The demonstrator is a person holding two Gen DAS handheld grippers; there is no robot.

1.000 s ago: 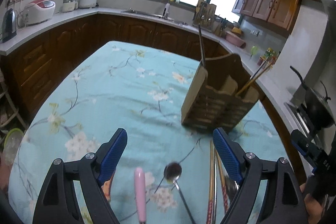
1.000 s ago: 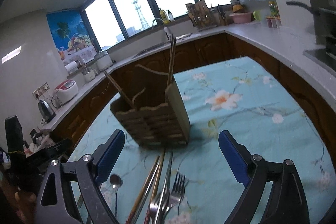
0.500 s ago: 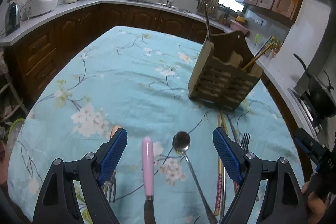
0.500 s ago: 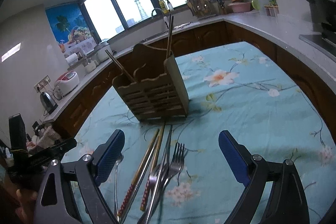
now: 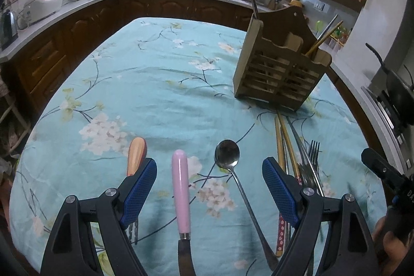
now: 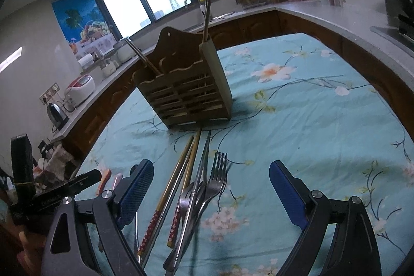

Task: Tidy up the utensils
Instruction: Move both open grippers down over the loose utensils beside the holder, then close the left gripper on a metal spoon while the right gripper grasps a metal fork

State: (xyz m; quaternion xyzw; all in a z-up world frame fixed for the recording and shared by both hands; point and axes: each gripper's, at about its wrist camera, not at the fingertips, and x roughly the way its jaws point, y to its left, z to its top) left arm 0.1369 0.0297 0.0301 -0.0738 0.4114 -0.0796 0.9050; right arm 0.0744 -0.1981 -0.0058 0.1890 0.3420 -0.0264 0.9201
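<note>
A wooden slatted utensil holder (image 5: pixel 280 69) (image 6: pixel 186 92) stands on the floral teal tablecloth, with chopsticks leaning in it. In front of it lie loose chopsticks (image 5: pixel 282 146) (image 6: pixel 181 180), forks (image 5: pixel 313 154) (image 6: pixel 216 180) and other steel pieces. My left gripper (image 5: pixel 209 188) is open above a pink-handled knife (image 5: pixel 181 188) and a steel spoon (image 5: pixel 227 154); an orange-handled tool (image 5: pixel 135 157) lies by its left finger. My right gripper (image 6: pixel 211 193) hangs open over the forks and chopsticks, touching nothing.
The table (image 5: pixel 155 84) is ringed by dark wood cabinets and a grey counter (image 5: pixel 77 1) carrying a rice cooker, a kettle, a sink and a knife block. A stove with a pan (image 5: pixel 398 89) sits at the right. A hand shows at the picture's edge in each view.
Both grippers tilted down toward the table, so the holder slid up and away in each view and more of the loose utensils came into sight. The right gripper sank a little.
</note>
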